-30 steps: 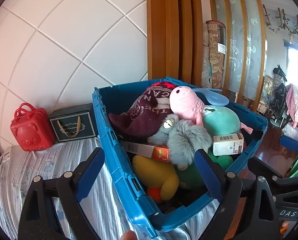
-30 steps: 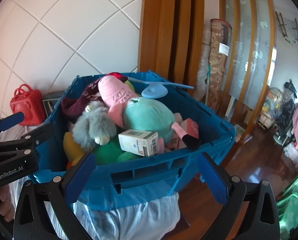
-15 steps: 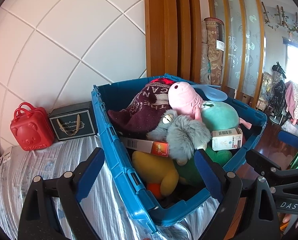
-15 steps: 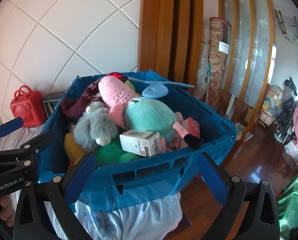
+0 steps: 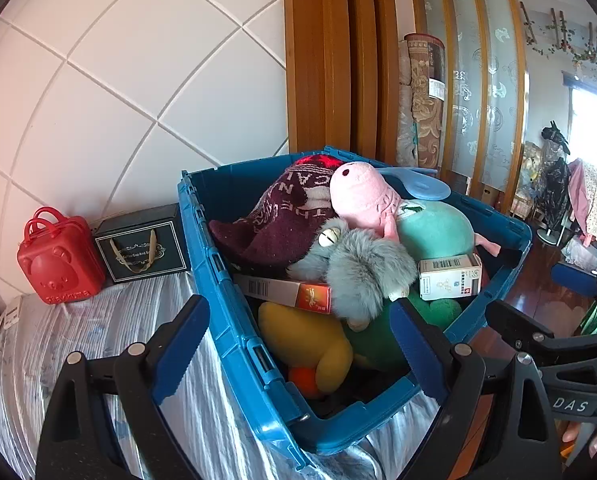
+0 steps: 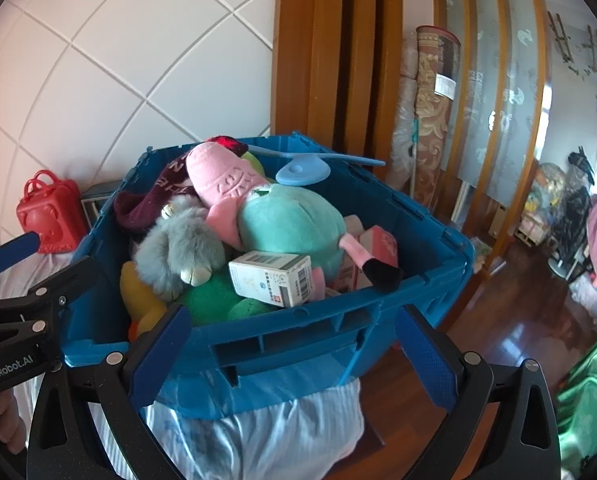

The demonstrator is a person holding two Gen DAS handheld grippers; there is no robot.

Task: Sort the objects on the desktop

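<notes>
While both sets of jaws stand spread wide and hold nothing, the blue crate (image 5: 234, 292) sits ahead of them on the desk's striped cloth (image 5: 78, 332). Left gripper (image 5: 298, 344) straddles its near left rim; right gripper (image 6: 294, 344) faces its front wall. Inside, a white box (image 6: 274, 278) lies nearest, behind it grey (image 6: 178, 248), teal (image 6: 290, 224) and pink plush (image 6: 226, 184). Lower toys are mostly buried. At the desk's far edge stand a red case (image 5: 58, 258) and dark box (image 5: 142, 246).

Glossy plastic crate (image 5: 234, 280) (plush toys (image 5: 370, 268))
</notes>
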